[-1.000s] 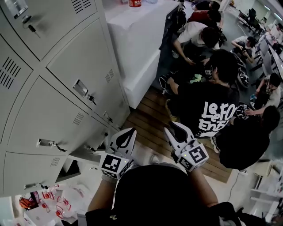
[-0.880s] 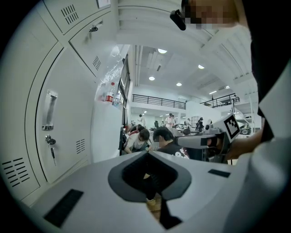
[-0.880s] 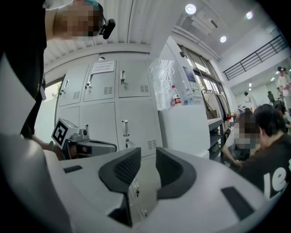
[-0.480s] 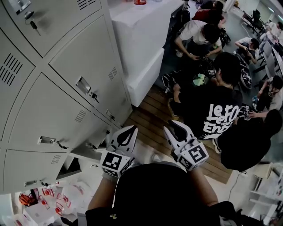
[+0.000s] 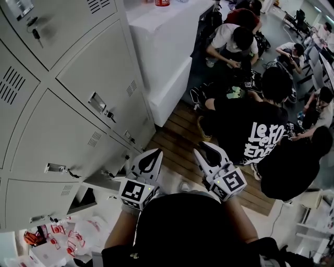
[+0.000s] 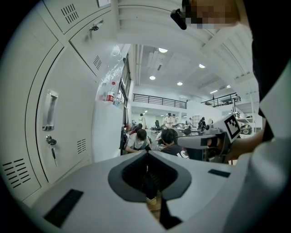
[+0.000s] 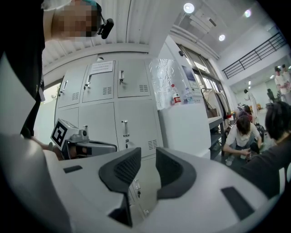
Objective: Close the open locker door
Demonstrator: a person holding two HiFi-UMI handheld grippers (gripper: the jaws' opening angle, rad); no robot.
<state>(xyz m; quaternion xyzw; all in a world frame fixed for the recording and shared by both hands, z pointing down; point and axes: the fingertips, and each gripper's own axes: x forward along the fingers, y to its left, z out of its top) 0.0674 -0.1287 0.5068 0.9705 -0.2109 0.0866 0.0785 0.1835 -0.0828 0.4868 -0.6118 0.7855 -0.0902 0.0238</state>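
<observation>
Stood before a bank of grey lockers (image 5: 78, 88) with both claws held out low, side by side and apart from each other. Held the left claw (image 5: 152, 153) with its jaws pressed fully together, nothing caught between them. Held the right claw (image 5: 204, 149) with its jaws slightly parted, a narrow gap showing, and nothing gripped there either. Found the open locker door (image 5: 102, 181) low in the bank, standing ajar from a dark compartment, near the left claw on its outer side and not touched by it. Saw plastic bags with red print (image 5: 62, 237) lying below that door. Noted a white table (image 5: 167, 52) past the end of the lockers, with a red-labelled bottle (image 5: 162, 2) on top. Noted several people (image 5: 250, 130) crouched on the floor to the right.
</observation>
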